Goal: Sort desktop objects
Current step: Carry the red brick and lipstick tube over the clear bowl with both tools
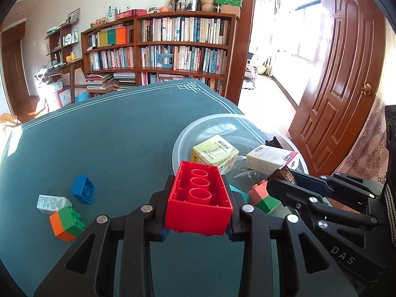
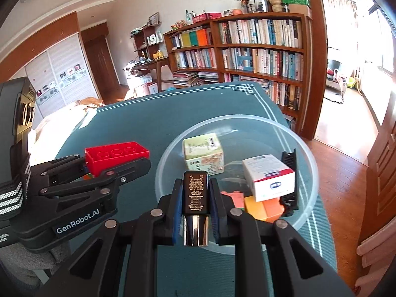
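My left gripper (image 1: 199, 193) is shut on a red brick (image 1: 199, 199), hollow side up, held above the green table mat (image 1: 111, 136) just left of the clear plastic bowl (image 1: 183, 133). It also shows in the right wrist view, red brick (image 2: 116, 154). My right gripper (image 2: 196, 198) is shut on a dark glossy box with gold print (image 2: 195, 193), held over the near rim of the bowl (image 2: 309, 173). The bowl holds a pale green box (image 2: 203, 154), a white and red box (image 2: 268, 177), orange bricks (image 2: 262, 209) and a black comb (image 2: 289, 180).
On the mat at left lie a blue brick (image 1: 83, 192), a small white box (image 1: 53, 203) and an orange-green brick (image 1: 66, 222). A bookshelf (image 1: 160, 49) stands behind the table. An open wooden door (image 1: 341, 74) is at right.
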A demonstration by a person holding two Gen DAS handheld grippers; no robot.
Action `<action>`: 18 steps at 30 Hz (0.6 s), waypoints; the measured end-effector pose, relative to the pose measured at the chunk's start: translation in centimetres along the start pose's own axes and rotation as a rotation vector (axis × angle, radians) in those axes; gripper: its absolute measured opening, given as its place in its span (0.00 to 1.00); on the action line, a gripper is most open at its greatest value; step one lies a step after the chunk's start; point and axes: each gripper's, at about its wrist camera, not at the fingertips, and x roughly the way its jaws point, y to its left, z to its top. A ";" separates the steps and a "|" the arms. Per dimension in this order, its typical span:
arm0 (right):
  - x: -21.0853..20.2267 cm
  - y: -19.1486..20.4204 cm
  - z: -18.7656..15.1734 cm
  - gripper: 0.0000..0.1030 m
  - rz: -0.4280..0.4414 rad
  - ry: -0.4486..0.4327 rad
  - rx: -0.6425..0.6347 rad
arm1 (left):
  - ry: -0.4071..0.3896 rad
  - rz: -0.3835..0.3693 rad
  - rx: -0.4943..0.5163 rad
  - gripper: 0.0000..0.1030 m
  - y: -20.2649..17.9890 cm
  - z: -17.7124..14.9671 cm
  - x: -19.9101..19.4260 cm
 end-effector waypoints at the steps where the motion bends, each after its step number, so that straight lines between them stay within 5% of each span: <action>1: 0.0 -0.2 0.1 0.22 -0.016 -0.002 0.001 | -0.001 -0.004 0.005 0.34 -0.3 0.2 0.2; 18: 1.6 -3.1 1.2 0.22 -0.119 -0.002 0.026 | 0.027 -0.015 0.015 0.34 -1.6 1.2 3.7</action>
